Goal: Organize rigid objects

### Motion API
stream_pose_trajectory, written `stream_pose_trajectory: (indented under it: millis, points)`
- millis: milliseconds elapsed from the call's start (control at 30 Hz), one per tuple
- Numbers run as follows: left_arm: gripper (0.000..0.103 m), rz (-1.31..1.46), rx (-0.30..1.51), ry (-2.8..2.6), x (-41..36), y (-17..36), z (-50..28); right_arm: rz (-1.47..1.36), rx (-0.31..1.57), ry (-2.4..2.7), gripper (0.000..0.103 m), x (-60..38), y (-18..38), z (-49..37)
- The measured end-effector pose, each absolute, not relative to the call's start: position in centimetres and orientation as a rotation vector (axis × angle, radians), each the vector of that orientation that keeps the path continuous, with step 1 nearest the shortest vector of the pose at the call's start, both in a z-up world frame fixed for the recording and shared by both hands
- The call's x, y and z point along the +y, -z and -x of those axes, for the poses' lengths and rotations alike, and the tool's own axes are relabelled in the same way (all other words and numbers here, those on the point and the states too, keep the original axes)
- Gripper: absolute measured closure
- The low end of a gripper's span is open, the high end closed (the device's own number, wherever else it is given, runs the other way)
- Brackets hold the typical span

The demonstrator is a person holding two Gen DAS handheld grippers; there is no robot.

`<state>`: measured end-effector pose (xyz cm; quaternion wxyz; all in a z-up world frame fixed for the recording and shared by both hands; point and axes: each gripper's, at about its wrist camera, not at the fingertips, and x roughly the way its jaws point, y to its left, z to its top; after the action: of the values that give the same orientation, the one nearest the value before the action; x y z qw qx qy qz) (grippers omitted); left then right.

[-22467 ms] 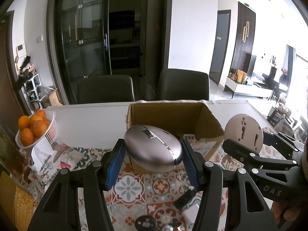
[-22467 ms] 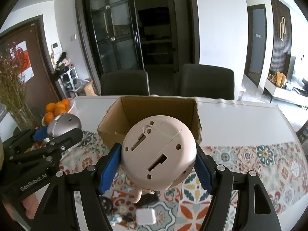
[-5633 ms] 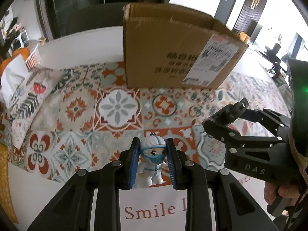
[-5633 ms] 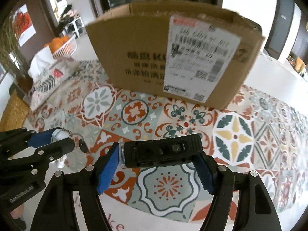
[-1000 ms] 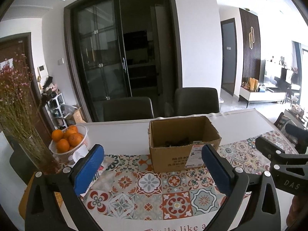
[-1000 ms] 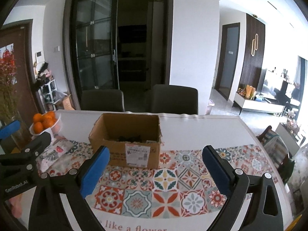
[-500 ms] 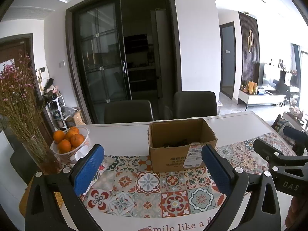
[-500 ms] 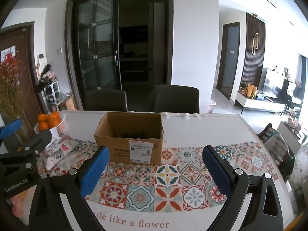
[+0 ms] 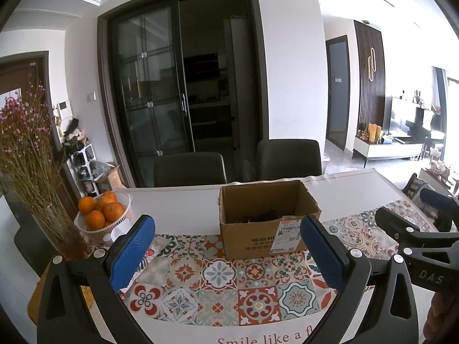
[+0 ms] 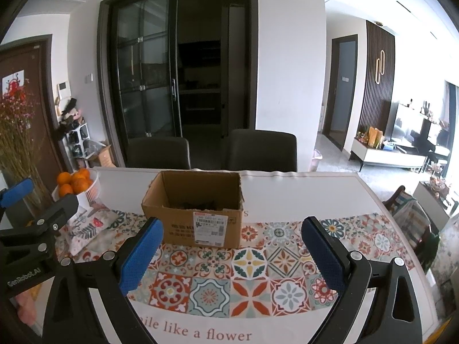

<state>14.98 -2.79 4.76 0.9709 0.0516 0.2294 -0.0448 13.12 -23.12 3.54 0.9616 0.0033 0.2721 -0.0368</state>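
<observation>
- Compared with 0.5 s ago: nearly the same view, pulled back slightly from the open brown cardboard box (image 9: pixel 269 223); dark items in its bottom.
- Left gripper (image 9: pixel 226 253): jaws spread wide, empty.
- Right gripper (image 10: pixel 231 253): jaws wide apart, holding nothing.
- Box on patterned tile-print runner (image 10: pixel 252 269) across white counter (image 10: pixel 309 192).
- White basket of oranges (image 9: pixel 103 215) at left; 2 dark chairs (image 9: pixel 288 157) behind.

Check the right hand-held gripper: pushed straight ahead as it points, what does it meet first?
Probably the cardboard box, slightly left of centre between the open right hand-held gripper fingers; only patterned tablecloth lies before it. Depth is uncertain.
</observation>
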Motion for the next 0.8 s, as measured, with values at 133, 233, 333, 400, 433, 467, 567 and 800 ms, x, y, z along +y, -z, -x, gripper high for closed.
stream_pose_trajectory:
  millis: [133, 233, 333, 400, 433, 467, 567, 800]
  points:
    - [0.0, -0.105, 0.463, 0.091, -2.94, -4.94, -14.96, -0.009, 0.55, 0.072, 0.006, -23.11, -3.77, -13.06]
    - [0.0, -0.105, 0.464, 0.091, -2.97, -4.97, -14.99, -0.008, 0.551, 0.071, 0.006, -23.11, -3.72, -13.1]
    - [0.0, -0.105, 0.463, 0.09, -2.98, -4.98, -14.98, -0.011, 0.553, 0.071, 0.006, -23.13, -3.8, -13.12]
    - [0.0, -0.104, 0.463, 0.09, -2.98, -4.98, -15.02, -0.008, 0.553, 0.071, 0.006, -23.14, -3.79, -13.12]
    - [0.0, -0.104, 0.464, 0.092, -2.96, -4.96, -15.0, -0.008, 0.552, 0.071, 0.006, -23.15, -3.84, -13.1]
    - [0.0, -0.103, 0.465, 0.094, -3.02, -4.99, -14.99, -0.008, 0.553, 0.069, 0.006, -23.14, -3.87, -13.11]
    - [0.0, -0.102, 0.464, 0.093, -3.12, -5.07, -14.93, -0.008, 0.551, 0.069, 0.006, -23.13, -3.98, -13.11]
    - [0.0, -0.102, 0.463, 0.096, -3.04, -5.03, -14.93, -0.007, 0.551, 0.072, 0.006, -23.1, -4.05, -13.13]
